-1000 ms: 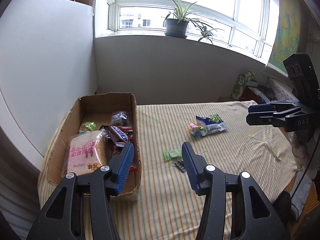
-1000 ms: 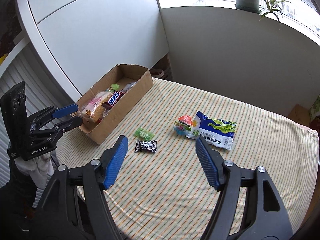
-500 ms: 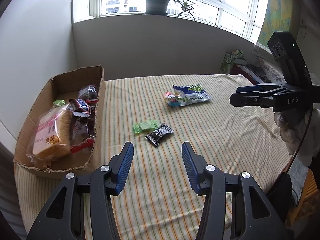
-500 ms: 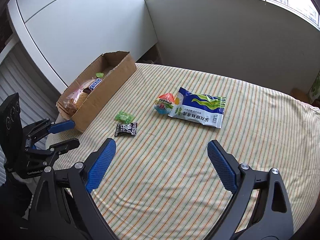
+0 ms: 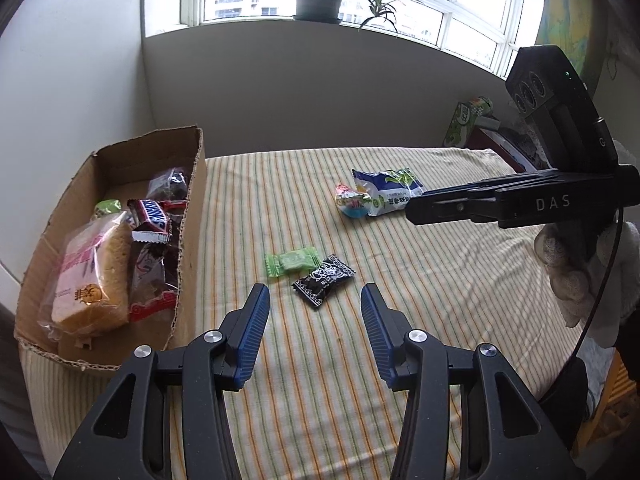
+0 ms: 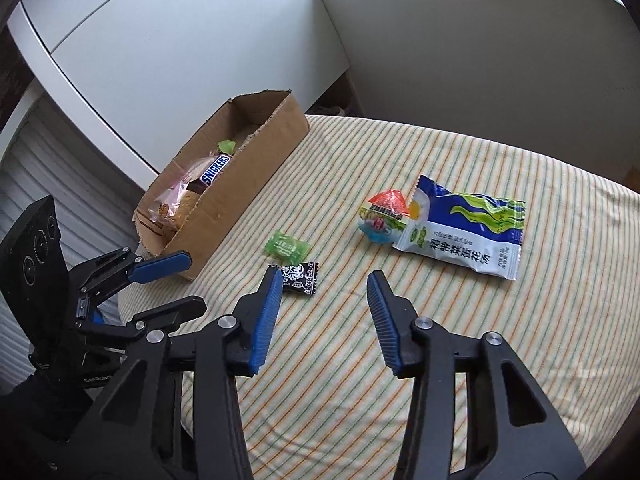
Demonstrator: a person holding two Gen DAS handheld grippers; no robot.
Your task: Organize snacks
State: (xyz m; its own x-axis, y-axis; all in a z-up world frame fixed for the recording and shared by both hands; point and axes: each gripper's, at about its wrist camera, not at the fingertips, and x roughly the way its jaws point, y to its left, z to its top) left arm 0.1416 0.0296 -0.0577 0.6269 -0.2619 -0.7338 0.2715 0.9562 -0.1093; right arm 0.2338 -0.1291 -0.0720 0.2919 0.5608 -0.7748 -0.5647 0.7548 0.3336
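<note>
Matt corrugated cardboard box (image 5: 192, 184) with ragged edges. Soft striped cloth (image 5: 440, 272) over the table, slightly rumpled. Shiny crinkly plastic wrappers: green candy (image 5: 291, 261), black candy (image 5: 323, 280), blue-white packet (image 6: 464, 226). Ribbed blue pads (image 6: 266, 312) on matt black plastic.

Loose snacks on striped cloth (image 5: 400, 360), 4 total: 1 black candy (image 5: 323, 281) just ahead of left tongs (image 5: 313, 298), 1 green candy (image 5: 292, 261) touching it, further out; 1 blue-white bag (image 6: 464, 228) & 1 round jelly cup (image 6: 384, 218) well ahead of right tongs (image 6: 322, 282), touching. 1 cardboard box (image 5: 188, 264) left of both tongs, holding approx 6 packs, some hidden: 1 cake, 1 Snickers, others unclear. 2 grippers.
</note>
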